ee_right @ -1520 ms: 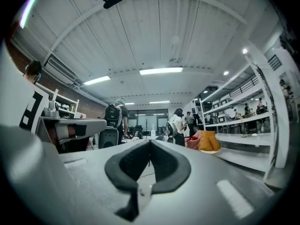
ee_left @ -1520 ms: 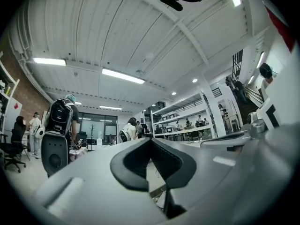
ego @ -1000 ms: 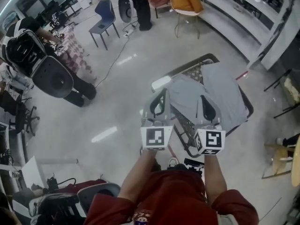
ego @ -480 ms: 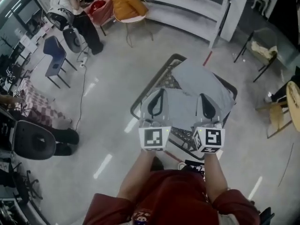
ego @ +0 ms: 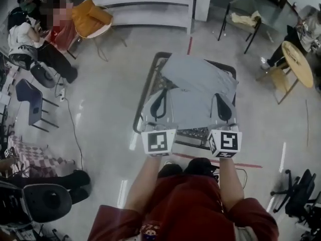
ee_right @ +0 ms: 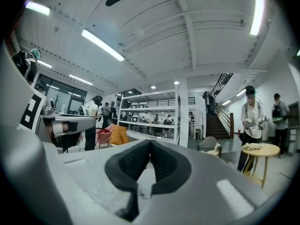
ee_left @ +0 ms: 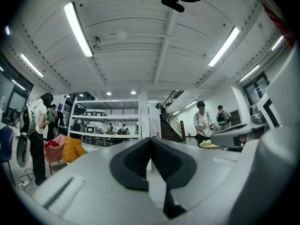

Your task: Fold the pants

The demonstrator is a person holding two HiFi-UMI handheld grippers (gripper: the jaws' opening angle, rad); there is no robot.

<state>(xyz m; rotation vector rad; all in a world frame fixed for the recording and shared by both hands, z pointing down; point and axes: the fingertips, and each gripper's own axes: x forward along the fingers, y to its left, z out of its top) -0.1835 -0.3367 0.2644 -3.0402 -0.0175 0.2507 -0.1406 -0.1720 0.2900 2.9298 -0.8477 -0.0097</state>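
Both your left gripper (ego: 161, 92) and right gripper (ego: 223, 95), jaws pressed together on nothing, are swinging round square to the table (ego: 144, 95), so you are only lining up on the pants (ego: 199, 82).

The person has turned to face the counter (ego: 146, 87) squarely, so the left gripper (ego: 160, 100), earlier out past its edge, now hangs over the near-left corner and the right gripper (ego: 222, 103) over the near-right.

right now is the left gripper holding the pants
No, the fingers of the left gripper meet with nothing between; the pants lie on the table.
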